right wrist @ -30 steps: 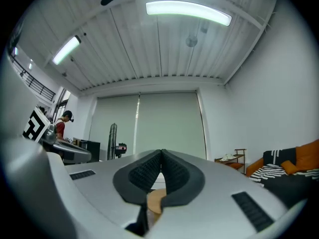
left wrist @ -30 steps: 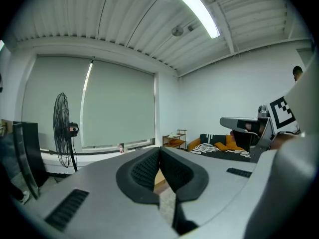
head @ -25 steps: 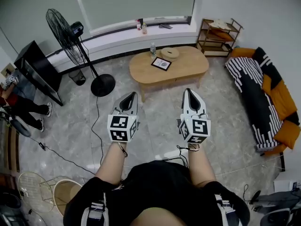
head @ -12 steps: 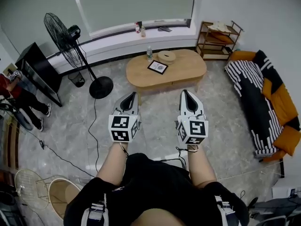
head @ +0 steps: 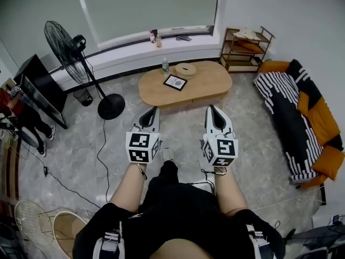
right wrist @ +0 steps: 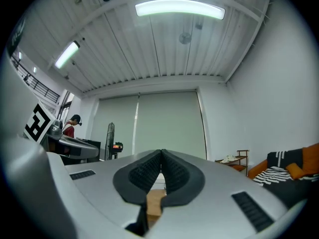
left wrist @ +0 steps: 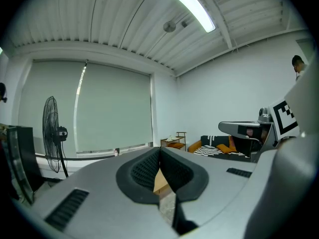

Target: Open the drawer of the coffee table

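The oval wooden coffee table [head: 205,85] stands ahead of me on the grey floor, its drawer front facing me and closed as far as I can see. My left gripper [head: 152,109] and right gripper [head: 211,108] are held side by side in the air, short of the table, both shut with nothing between their pads. A sliver of the table [left wrist: 160,180] shows between the shut left gripper [left wrist: 159,149] in the left gripper view. The same wood [right wrist: 155,200] shows below the shut right gripper [right wrist: 161,152] in the right gripper view.
On the table lie a framed picture [head: 175,82], a water bottle [head: 165,66] and a round woven dish [head: 185,70]. A standing fan [head: 70,47] is at the left, a wooden shelf [head: 245,50] and a sofa [head: 302,117] at the right. A cable [head: 102,150] crosses the floor.
The table has drawn a little nearer and shifted left in the head view as I walk toward it. Both grippers stay shut and side by side.
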Available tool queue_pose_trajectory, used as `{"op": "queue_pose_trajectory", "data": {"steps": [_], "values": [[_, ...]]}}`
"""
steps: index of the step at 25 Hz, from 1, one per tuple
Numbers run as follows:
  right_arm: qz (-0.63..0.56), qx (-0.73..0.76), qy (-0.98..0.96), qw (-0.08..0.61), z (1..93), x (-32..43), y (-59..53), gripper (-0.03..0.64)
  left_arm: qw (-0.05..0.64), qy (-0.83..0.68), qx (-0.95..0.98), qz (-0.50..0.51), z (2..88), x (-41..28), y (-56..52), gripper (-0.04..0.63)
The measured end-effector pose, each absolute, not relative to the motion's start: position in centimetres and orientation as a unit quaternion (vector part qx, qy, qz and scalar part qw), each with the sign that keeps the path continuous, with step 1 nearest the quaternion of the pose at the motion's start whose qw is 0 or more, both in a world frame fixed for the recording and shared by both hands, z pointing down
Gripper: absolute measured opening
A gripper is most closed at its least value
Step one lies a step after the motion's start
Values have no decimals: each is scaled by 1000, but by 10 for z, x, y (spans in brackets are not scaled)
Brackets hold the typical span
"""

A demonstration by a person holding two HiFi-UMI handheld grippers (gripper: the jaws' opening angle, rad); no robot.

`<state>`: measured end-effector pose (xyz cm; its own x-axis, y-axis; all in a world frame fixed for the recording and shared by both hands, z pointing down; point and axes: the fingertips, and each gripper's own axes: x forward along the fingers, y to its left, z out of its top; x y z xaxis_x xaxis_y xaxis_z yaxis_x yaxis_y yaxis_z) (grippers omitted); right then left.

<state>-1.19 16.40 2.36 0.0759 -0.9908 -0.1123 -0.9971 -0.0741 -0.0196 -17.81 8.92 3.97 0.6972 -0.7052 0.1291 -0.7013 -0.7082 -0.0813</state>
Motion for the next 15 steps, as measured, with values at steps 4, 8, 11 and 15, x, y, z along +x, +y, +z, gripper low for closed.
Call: {"op": "queue_pose_trajectory", "data": {"steps": [4, 8, 11, 15], "values": [[50, -729, 682, 27, 23, -4, 143, 15, 15, 376, -924, -71, 41, -161, 68, 21], [58, -731, 680, 21, 20, 9, 122, 15, 13, 375, -925, -62, 40, -148, 45, 21], [55, -731, 680, 21, 25, 20, 98, 15, 11, 371, -926, -65, 47, -137, 22, 21], [55, -730, 681, 18, 28, 34, 56, 15, 9, 372, -926, -68, 52, -124, -18, 21]]}}
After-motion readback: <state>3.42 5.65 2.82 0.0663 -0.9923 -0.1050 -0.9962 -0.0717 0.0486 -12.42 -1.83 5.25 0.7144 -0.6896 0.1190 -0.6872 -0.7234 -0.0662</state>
